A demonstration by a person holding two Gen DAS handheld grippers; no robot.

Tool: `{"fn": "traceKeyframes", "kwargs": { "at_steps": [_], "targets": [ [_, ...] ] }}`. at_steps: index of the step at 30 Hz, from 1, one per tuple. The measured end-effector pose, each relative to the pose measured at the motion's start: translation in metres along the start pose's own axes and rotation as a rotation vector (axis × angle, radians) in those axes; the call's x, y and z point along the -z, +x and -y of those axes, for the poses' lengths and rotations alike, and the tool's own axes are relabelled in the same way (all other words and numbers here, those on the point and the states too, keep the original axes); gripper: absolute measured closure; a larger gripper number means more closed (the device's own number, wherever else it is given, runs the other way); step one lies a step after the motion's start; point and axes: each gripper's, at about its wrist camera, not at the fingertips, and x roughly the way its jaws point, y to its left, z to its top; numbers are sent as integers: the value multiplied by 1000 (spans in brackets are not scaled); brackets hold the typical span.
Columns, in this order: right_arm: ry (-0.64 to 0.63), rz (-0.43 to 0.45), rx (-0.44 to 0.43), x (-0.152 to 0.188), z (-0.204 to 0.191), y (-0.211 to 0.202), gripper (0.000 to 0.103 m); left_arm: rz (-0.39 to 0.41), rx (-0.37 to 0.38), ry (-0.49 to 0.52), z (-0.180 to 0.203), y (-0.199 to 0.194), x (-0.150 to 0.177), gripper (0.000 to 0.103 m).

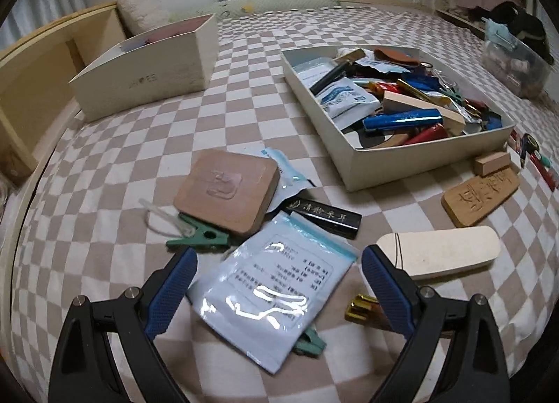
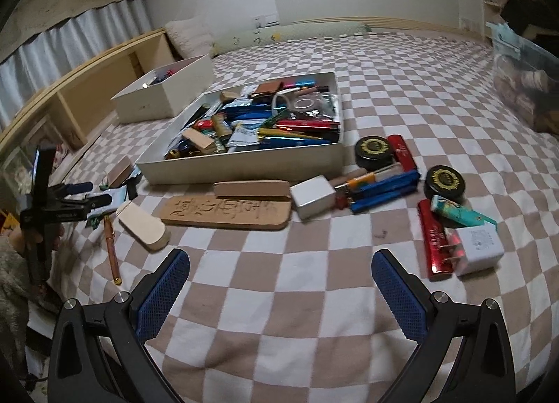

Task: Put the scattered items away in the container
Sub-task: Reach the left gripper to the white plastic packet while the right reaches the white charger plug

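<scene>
Two empty grippers, jaws spread wide over your checkered bed.
Your left gripper (image 1: 279,270) straddles a pale-blue plastic pouch (image 1: 276,293); your right gripper (image 2: 279,273) faces the carved wooden plaque (image 2: 227,212) before the cluttered shallow white box (image 2: 244,167).

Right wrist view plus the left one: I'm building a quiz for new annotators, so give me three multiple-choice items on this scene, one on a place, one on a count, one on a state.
1. Where does the carved wooden plaque lie?
A. inside the tray
B. on the checkered bedspread in front of the tray
C. in the far box

2. How many round black tins with gold tops lie outside the tray?
A. one
B. two
C. four

3. How is the left gripper?
A. open over the plastic pouch
B. shut on a pen
C. out of view

Answers: B, it lies flat on the bedspread before the tray; B, two tins show; A, its jaws stand apart either side of the pouch.
</scene>
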Motion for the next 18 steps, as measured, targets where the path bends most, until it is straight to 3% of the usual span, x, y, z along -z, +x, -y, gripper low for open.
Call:
{"fn": "traceKeyframes", "kwargs": {
  "at_steps": [8,18],
  "targets": [
    [-17,-4,29,-6,16,-14,0,-23,123,13,-1,13,2,7],
    [23,-30,104,-11,58,-19,0,-23,173,52,18,-5,25,7]
  ]
}}
